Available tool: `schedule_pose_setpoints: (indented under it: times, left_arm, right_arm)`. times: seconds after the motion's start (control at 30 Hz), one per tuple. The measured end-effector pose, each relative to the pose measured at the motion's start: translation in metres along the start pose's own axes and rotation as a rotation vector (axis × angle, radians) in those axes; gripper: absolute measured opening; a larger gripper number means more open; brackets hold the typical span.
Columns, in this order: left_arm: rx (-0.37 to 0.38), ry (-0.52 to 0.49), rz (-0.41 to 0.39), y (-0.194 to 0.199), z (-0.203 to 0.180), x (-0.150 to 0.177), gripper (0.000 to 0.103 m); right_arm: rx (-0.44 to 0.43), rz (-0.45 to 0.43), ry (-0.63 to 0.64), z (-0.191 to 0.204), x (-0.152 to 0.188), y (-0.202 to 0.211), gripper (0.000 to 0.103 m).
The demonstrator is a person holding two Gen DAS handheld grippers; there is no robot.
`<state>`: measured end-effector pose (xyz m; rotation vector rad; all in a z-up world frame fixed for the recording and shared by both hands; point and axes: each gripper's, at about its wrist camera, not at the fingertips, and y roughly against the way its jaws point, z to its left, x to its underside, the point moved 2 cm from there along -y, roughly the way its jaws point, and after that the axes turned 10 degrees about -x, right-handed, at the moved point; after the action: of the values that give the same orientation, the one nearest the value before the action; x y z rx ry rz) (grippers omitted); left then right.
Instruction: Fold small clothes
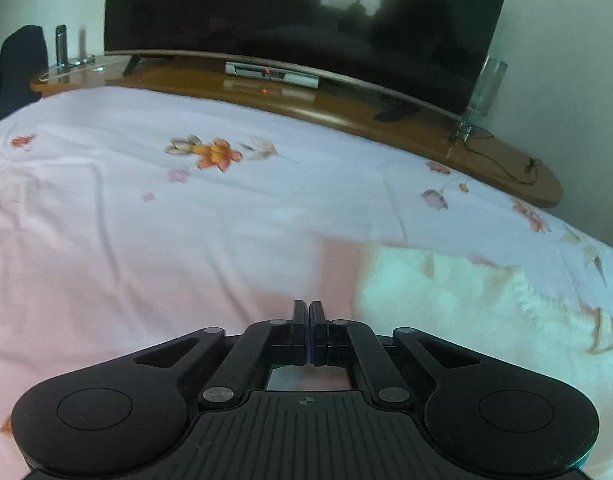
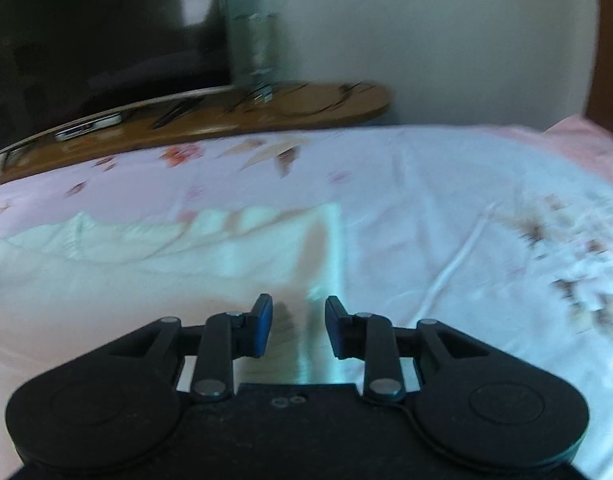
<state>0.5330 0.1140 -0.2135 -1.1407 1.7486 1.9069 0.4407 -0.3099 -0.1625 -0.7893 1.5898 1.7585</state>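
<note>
Left gripper (image 1: 309, 312) was closed on nothing; right gripper (image 2: 298, 326) stood parted over the pale garment (image 2: 178, 248), which lay flat on the floral bedsheet (image 1: 186, 208). Recommended pinching one edge cleanly, excluding sheet.

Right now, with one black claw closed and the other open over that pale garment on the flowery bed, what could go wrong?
1. The pale white garment looks much like the pink floral bedsheet, so the open right gripper might pinch sheet along with cloth.
2. The shut left gripper sits beside the garment and appears to hold nothing; it must open before it can grasp.
3. The right view is blurred, so aim at the garment's edge may be off.
</note>
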Motion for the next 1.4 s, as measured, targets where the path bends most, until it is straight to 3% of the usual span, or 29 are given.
schedule_pose_setpoints:
  times: [0.13,0.27,0.33,0.4,0.47,0.6,0.67,0.73,0.8,0.93,1.0,1.17,1.27,1.4]
  left_arm:
    - [0.123,-0.044,-0.042,0.047,-0.016,0.006,0.001]
    - [0.216,-0.146,-0.021,0.072,-0.048,0.033,0.001]
    - [0.173,-0.191,0.017,0.067,-0.052,0.053,0.001]
    - [0.170,-0.129,0.028,0.059,-0.036,0.062,0.003]
    - [0.154,-0.131,0.029,0.059,-0.029,0.060,0.003]
    - [0.129,-0.069,0.063,0.068,-0.016,0.057,0.003]
    - [0.097,-0.123,0.035,0.075,-0.020,0.062,0.004]
    - [0.079,-0.140,0.051,0.078,-0.021,0.070,0.004]
    - [0.089,-0.094,0.077,0.090,-0.017,0.071,0.004]
    - [0.090,-0.126,0.070,0.123,-0.015,0.083,0.004]
    - [0.088,-0.123,0.082,0.136,-0.012,0.094,0.004]
    - [0.132,-0.139,0.131,0.151,-0.025,0.131,0.004]
    - [0.130,-0.215,0.072,0.156,-0.041,0.146,0.004]
    - [0.127,-0.216,0.040,0.155,-0.030,0.149,0.004]
  right_arm:
    - [-0.056,-0.033,0.004,0.006,0.001,0.012,0.030]
    - [-0.132,0.015,0.019,0.024,0.005,0.005,0.029]
    - [-0.143,0.027,0.037,0.031,0.009,0.004,0.026]
    - [-0.142,0.054,0.051,0.031,0.015,0.002,0.026]
    - [-0.123,0.114,0.047,0.020,0.023,-0.007,0.025]
    - [-0.103,0.097,-0.017,0.007,0.019,0.003,0.017]
    - [-0.104,0.069,-0.027,0.008,0.021,0.013,0.022]
    - [-0.089,0.119,0.027,0.011,0.032,0.008,0.025]
    - [-0.091,0.111,0.025,0.012,0.031,0.016,0.025]
    - [-0.132,0.061,0.035,0.011,0.027,0.046,0.036]
    - [-0.188,0.058,0.050,0.014,0.034,0.064,0.036]
    - [-0.259,0.116,0.144,0.036,0.066,0.084,0.035]
    - [-0.292,0.146,0.150,0.053,0.085,0.087,0.033]
    - [-0.199,0.159,0.144,0.049,0.105,0.085,0.029]
